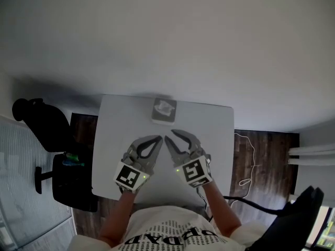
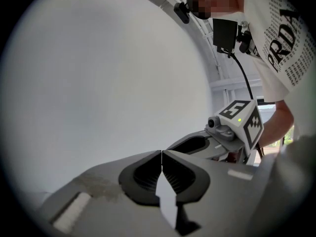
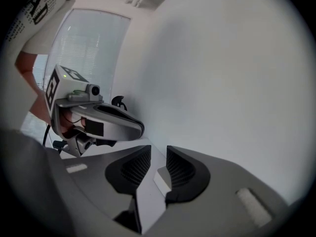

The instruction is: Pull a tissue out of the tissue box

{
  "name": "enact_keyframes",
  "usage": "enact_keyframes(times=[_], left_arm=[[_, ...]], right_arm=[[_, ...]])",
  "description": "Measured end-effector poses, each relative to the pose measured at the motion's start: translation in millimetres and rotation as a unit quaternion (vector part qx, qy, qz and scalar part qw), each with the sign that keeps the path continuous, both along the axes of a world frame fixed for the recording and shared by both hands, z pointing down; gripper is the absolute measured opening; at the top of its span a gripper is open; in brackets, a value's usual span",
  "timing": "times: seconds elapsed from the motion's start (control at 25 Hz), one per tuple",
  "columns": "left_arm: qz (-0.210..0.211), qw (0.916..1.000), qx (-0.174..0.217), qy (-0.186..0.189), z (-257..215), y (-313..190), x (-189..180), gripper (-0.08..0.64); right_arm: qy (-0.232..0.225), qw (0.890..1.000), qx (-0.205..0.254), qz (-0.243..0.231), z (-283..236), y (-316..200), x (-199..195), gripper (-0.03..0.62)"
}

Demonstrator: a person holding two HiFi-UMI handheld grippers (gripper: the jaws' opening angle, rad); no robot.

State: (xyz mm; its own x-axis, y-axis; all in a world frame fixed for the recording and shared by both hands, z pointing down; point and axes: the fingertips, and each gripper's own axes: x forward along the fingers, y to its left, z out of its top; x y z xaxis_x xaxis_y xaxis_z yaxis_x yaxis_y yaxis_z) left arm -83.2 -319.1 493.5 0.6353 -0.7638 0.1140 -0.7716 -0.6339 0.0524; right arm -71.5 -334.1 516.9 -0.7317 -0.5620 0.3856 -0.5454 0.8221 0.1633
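Observation:
At the far edge of the white table (image 1: 118,129) sits a grey tissue box (image 1: 164,111) with a white tissue sticking up from its top. Both grippers hover over the middle of the table, short of the box and pointing at it. My left gripper (image 1: 158,138) has its ribbed pads pressed together with nothing between them (image 2: 161,153). Beside it, my right gripper (image 1: 169,135) stands open with a narrow, empty gap (image 3: 159,151). Through that gap a pale box shape (image 3: 162,179), probably the tissue box, shows farther off. Each gripper view shows the other gripper alongside.
A black office chair (image 1: 44,122) stands left of the table, with a dark stool or bin (image 1: 73,182) nearer me. A thin cable (image 1: 246,156) trails on the wood floor to the right. White pipes (image 1: 311,153) run along the right wall.

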Motion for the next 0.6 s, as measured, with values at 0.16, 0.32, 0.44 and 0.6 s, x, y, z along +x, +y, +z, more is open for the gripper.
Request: enact_keyframes(times=[0.16, 0.32, 0.44, 0.6], left_arm=[[0.001, 0.9999, -0.011, 0.011, 16.2, -18.9, -1.3, -0.002], [-0.002, 0.9995, -0.025, 0.018, 37.8, -37.3, -4.2, -0.002], [-0.002, 0.9993, -0.030, 0.021, 52.3, -49.1, -5.7, -0.002], [-0.005, 0.9991, -0.035, 0.025, 71.5, -63.8, -7.5, -0.002]], right_arm=[[0.004, 1.000, -0.012, 0.002, 20.9, -17.0, -5.9, 0.106], [0.010, 1.000, -0.026, 0.007, 43.4, -35.8, -9.8, 0.112], [0.025, 0.999, -0.031, 0.007, 59.7, -46.5, -12.2, 0.123], [0.036, 0.999, -0.036, 0.008, 78.9, -58.9, -17.7, 0.124]])
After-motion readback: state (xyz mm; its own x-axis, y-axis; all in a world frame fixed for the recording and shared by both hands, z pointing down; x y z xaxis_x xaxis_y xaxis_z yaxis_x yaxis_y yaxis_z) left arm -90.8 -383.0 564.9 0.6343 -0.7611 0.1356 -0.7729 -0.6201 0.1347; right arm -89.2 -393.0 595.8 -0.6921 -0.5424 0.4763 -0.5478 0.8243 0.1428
